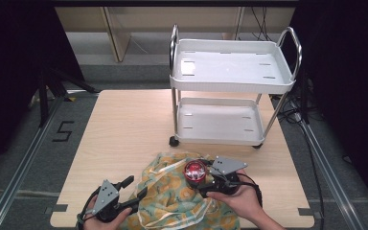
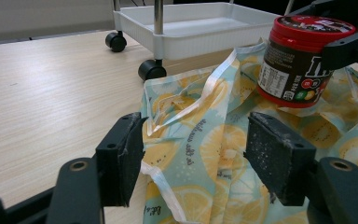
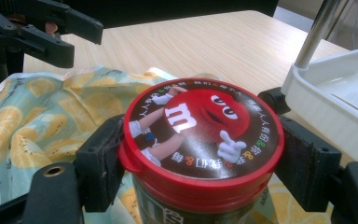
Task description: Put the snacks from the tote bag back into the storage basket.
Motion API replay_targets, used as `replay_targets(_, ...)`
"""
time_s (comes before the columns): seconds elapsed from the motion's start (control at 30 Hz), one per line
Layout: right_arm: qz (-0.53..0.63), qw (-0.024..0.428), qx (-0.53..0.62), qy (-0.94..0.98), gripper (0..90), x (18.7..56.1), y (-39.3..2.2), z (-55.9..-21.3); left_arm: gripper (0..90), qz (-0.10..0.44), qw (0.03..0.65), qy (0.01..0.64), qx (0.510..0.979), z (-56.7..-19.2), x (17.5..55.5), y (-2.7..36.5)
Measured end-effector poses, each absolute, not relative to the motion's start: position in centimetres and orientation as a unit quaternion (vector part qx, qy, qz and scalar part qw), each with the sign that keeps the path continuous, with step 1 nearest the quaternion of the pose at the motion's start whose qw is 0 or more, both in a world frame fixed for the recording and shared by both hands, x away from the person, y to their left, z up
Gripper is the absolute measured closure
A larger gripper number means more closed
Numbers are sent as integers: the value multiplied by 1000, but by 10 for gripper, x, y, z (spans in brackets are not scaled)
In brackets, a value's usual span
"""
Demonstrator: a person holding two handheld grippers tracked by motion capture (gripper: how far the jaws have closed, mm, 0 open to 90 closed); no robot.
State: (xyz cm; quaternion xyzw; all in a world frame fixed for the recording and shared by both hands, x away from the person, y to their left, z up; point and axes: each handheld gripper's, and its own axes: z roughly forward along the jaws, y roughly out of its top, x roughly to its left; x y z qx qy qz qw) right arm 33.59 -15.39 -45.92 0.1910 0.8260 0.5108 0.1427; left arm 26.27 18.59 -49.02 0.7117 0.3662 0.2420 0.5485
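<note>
Right gripper [image 3: 200, 154] clamps the red-lidded jar [image 3: 200, 135] above the bag [image 3: 42, 116].

Jar [image 3: 200, 140]: glossy red plastic lid. Bag [image 2: 214, 154]: thin shiny printed plastic, crinkled. Bench [image 1: 124, 129]: matt pale wood. Cart [image 1: 230, 62]: smooth white plastic trays, chrome posts.

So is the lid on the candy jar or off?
On. The red lid sits flat on top of the candy jar, and the right gripper has its jaws pressed on the lid's sides.

Lab, floor rails [image 1: 19, 167], dark curtains [image 1: 9, 72]
</note>
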Motion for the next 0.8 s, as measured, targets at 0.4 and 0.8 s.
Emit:
replay_targets(0.4, 511, 147, 189, 826, 262, 339, -153, -455, 362, 247, 554, 355, 711, -490, 265, 187)
replay_targets(0.8, 516, 149, 188, 822, 262, 343, -152, -451, 362, 247, 552, 355, 713, -490, 264, 187)
